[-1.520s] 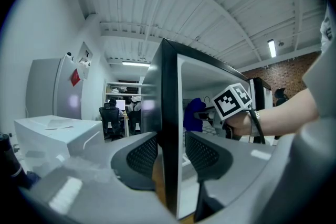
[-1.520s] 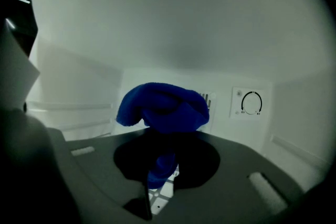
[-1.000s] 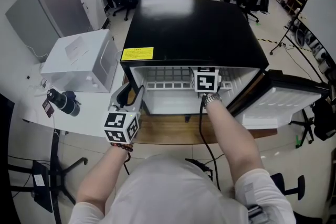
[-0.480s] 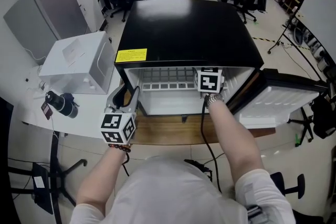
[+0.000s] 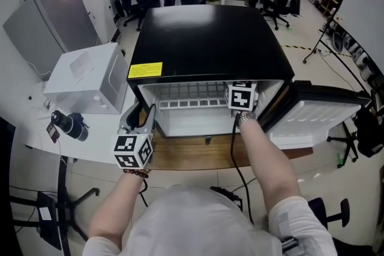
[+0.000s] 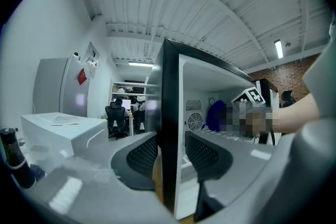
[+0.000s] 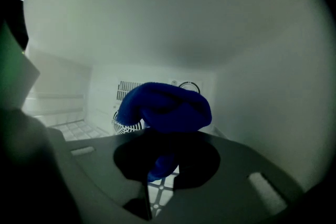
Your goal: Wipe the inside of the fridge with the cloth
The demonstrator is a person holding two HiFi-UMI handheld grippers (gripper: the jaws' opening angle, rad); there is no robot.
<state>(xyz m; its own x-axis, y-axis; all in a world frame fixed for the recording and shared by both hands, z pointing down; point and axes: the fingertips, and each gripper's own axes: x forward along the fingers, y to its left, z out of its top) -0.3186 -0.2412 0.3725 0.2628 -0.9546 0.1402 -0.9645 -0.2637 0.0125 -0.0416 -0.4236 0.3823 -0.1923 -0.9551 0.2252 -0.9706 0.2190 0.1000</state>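
The black mini fridge stands open with its white inside facing me. My right gripper is deep inside, near the right wall, shut on a bunched blue cloth. In the head view only its marker cube shows under the fridge's top edge. The left gripper view shows the cloth in front of the back wall's fan grille. My left gripper straddles the front edge of the fridge's left wall, its pads pressed on both sides of it.
The fridge door hangs open to the right. A wire shelf spans the inside. The fridge rests on a wooden board. A white appliance and a dark bottle sit on the table at left. Seated people are far behind.
My right gripper has slid with the cloth towards the fridge's right wall. The left gripper has stayed on the left wall.
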